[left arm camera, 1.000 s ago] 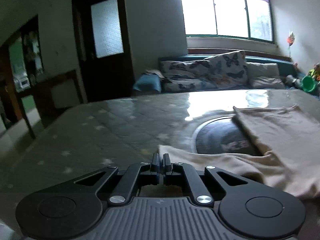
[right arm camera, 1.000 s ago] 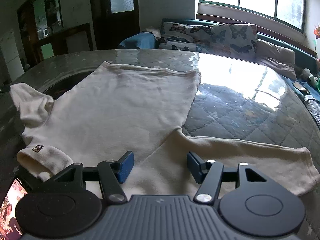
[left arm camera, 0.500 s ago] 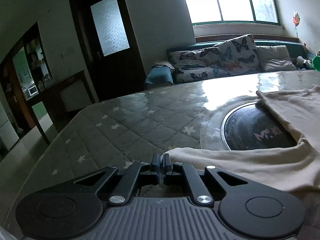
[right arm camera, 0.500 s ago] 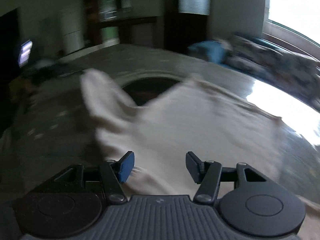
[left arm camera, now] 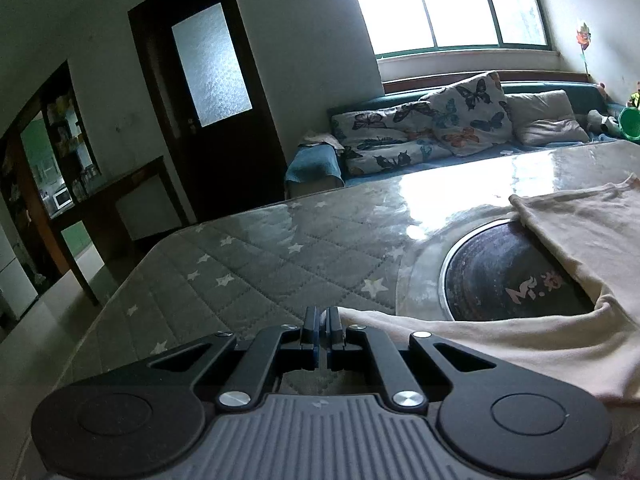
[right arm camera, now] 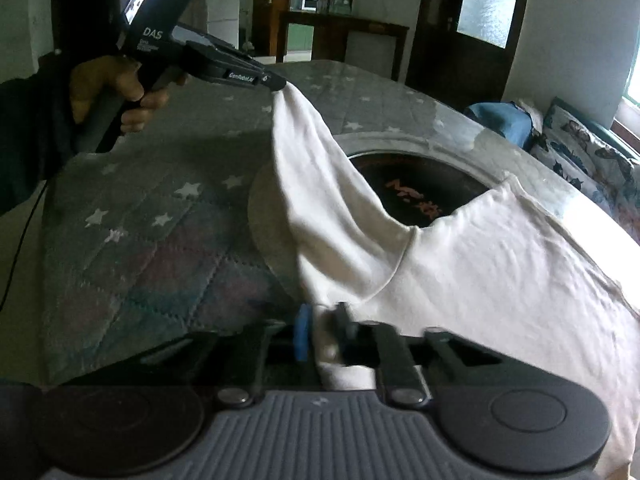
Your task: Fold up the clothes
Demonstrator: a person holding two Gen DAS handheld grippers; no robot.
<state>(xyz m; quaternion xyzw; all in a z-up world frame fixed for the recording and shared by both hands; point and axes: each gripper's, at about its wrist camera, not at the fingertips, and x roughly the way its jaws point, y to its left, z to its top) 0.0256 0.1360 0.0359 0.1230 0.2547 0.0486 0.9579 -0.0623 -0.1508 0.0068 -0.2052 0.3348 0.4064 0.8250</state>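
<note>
Blurred at its tips, the right gripper [right arm camera: 323, 334] pinches a fold of the cream shirt [right arm camera: 500, 264] lying on the quilted table [right arm camera: 160, 220], while farther off the left gripper [right arm camera: 280, 82] clamps the lifted sleeve end, its handle half-hidden by a hand [right arm camera: 108, 88].
</note>
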